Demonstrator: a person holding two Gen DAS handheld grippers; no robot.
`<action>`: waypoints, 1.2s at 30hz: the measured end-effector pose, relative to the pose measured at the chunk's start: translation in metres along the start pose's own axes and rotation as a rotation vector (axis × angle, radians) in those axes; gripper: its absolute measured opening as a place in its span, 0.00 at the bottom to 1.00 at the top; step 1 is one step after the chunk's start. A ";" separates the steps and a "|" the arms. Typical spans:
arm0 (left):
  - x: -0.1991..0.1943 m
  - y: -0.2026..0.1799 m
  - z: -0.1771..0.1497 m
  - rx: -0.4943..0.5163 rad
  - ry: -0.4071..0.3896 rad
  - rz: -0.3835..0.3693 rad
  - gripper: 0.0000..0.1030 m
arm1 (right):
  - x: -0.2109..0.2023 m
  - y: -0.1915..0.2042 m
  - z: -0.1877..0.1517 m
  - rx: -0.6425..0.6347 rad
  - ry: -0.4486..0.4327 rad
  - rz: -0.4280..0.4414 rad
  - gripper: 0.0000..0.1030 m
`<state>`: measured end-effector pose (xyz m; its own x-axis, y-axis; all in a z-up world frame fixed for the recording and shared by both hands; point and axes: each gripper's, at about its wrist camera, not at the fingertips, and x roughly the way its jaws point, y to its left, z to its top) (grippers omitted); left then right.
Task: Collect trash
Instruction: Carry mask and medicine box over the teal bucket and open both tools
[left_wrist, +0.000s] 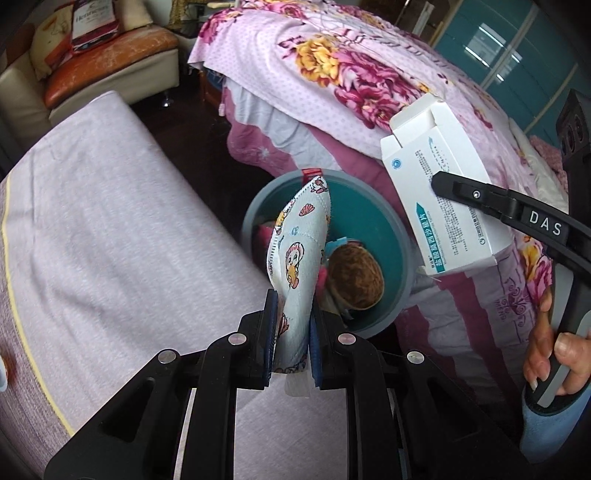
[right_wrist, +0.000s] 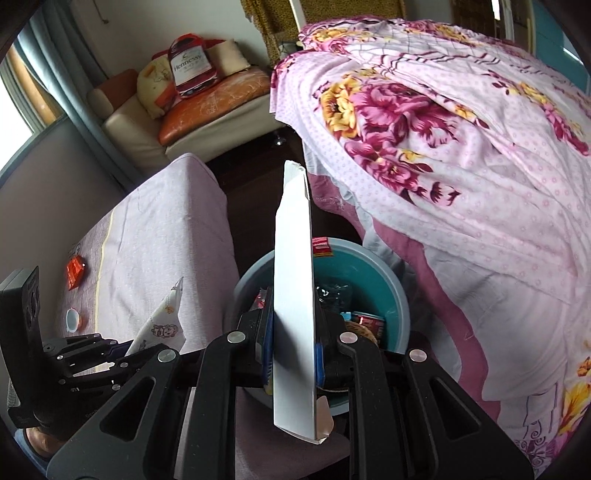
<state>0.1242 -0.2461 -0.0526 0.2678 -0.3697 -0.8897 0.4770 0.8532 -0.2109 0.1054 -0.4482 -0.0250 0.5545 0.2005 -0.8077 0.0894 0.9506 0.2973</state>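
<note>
We carry both pieces over the teal bin (left_wrist: 391, 236), which stands on the floor between the lilac-covered bench (left_wrist: 110, 221) and the flowered bed (left_wrist: 369, 74); we judge each should hang squarely above the opening before its pads let go. The white medicine box (left_wrist: 443, 184) is pinched edge-on in the right gripper (right_wrist: 293, 354), the cartoon-print face mask (left_wrist: 299, 258) clamped in the left gripper (left_wrist: 291, 332). Inside the bin lies a brown husk (left_wrist: 354, 277). Readable writing: "Hennessy" on the bottle-shaped cushion (right_wrist: 190, 66), "DAS" on the right gripper's arm. The box's blue print is too small.
</note>
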 end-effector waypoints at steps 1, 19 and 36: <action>0.003 -0.004 0.002 0.005 0.003 -0.001 0.15 | 0.000 -0.001 -0.001 0.003 0.000 0.000 0.15; 0.042 -0.027 0.023 0.032 0.050 -0.025 0.16 | 0.017 -0.029 -0.002 0.036 0.035 -0.022 0.15; 0.060 -0.022 0.038 0.009 0.039 -0.042 0.72 | 0.025 -0.033 0.008 0.039 0.054 -0.067 0.16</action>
<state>0.1610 -0.3011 -0.0856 0.2143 -0.3900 -0.8955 0.4944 0.8340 -0.2448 0.1226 -0.4763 -0.0511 0.5009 0.1504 -0.8523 0.1576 0.9525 0.2606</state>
